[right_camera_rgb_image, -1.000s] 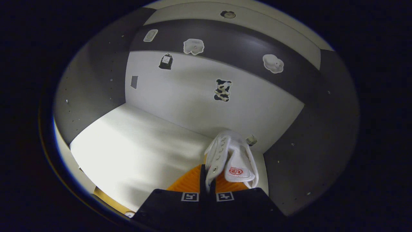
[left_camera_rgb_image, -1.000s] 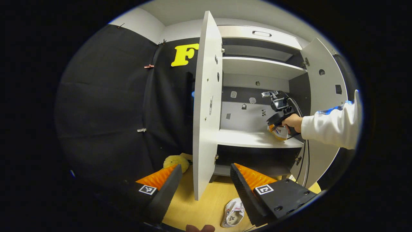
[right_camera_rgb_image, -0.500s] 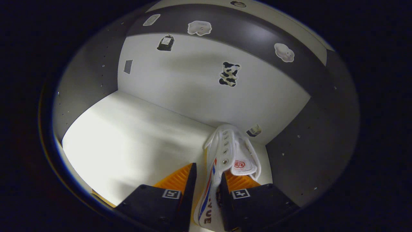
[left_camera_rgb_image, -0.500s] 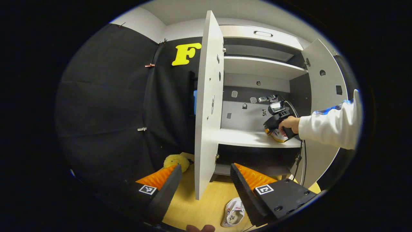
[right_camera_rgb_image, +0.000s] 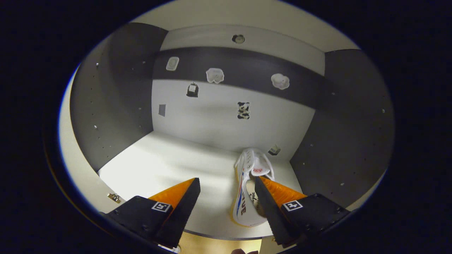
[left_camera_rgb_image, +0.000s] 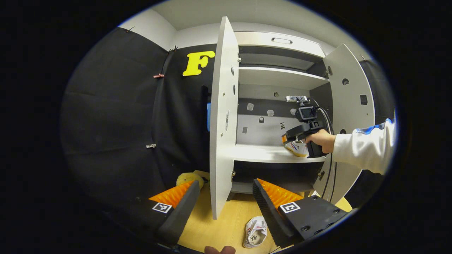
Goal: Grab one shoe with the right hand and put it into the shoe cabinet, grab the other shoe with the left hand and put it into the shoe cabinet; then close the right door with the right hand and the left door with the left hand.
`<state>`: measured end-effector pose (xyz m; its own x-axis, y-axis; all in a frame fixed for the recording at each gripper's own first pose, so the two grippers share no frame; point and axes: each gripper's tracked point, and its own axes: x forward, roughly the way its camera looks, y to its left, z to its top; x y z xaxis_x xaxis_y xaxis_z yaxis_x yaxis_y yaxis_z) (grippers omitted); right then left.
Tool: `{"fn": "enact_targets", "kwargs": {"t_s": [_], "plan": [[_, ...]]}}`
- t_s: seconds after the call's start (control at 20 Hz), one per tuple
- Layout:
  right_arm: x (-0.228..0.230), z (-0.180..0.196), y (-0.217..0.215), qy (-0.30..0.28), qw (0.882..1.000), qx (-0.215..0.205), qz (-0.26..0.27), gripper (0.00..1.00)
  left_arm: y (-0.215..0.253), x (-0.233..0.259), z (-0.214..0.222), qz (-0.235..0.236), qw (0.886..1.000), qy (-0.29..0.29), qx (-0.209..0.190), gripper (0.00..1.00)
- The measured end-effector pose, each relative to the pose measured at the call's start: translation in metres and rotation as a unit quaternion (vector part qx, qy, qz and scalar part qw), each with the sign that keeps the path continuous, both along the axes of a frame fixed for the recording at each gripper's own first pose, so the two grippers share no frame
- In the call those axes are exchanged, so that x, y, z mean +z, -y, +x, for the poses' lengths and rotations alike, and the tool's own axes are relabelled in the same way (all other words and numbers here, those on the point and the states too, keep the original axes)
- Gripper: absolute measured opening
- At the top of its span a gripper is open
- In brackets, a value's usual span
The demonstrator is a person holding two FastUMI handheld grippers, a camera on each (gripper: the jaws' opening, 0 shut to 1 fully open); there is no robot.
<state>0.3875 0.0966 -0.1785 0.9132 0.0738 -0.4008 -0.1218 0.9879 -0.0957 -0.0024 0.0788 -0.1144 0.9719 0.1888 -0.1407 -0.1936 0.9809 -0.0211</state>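
Your right gripper (right_camera_rgb_image: 226,185) now stands spread, having released the white sneaker (right_camera_rgb_image: 247,192) onto the cabinet shelf (right_camera_rgb_image: 159,169); fetch the other shoe (left_camera_rgb_image: 255,232).

Both grippers spread wide – left gripper (left_camera_rgb_image: 226,197) low, right gripper (right_camera_rgb_image: 227,194) level

No lettering legible; red badge on shoe (right_camera_rgb_image: 251,183) tongue unreadable.
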Motion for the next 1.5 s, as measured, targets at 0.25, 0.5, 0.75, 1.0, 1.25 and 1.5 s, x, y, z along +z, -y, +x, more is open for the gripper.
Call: {"fn": "enact_targets", "kwargs": {"t_s": [0.25,0.5,0.75,1.0,1.25,1.5], "plan": [[0.07,-0.061,-0.002,0.104,0.993,0.012,0.056,0.98,0.004,0.001,-0.008,0.002,1.0,0.009,-0.012,0.95],[0.111,-0.148,-0.005,0.16,0.984,0.039,0.07,0.98,0.004,-0.006,-0.014,0.006,0.999,0.029,-0.031,0.95],[0.129,-0.234,0.017,0.198,0.978,0.029,0.065,0.98,0.023,-0.061,-0.012,0.005,0.997,0.019,-0.078,0.95],[0.129,-0.292,0.049,0.204,0.976,-0.004,0.081,0.98,0.055,-0.157,-0.002,0.011,0.991,-0.052,-0.125,0.94],[0.124,-0.323,0.08,0.197,0.978,-0.013,0.069,0.98,0.091,-0.253,0.013,0.02,0.975,-0.138,-0.175,0.9],[0.136,-0.34,0.11,0.208,0.977,-0.018,0.048,0.98,0.099,-0.328,0.03,0.032,0.958,-0.219,-0.184,0.7]]}}
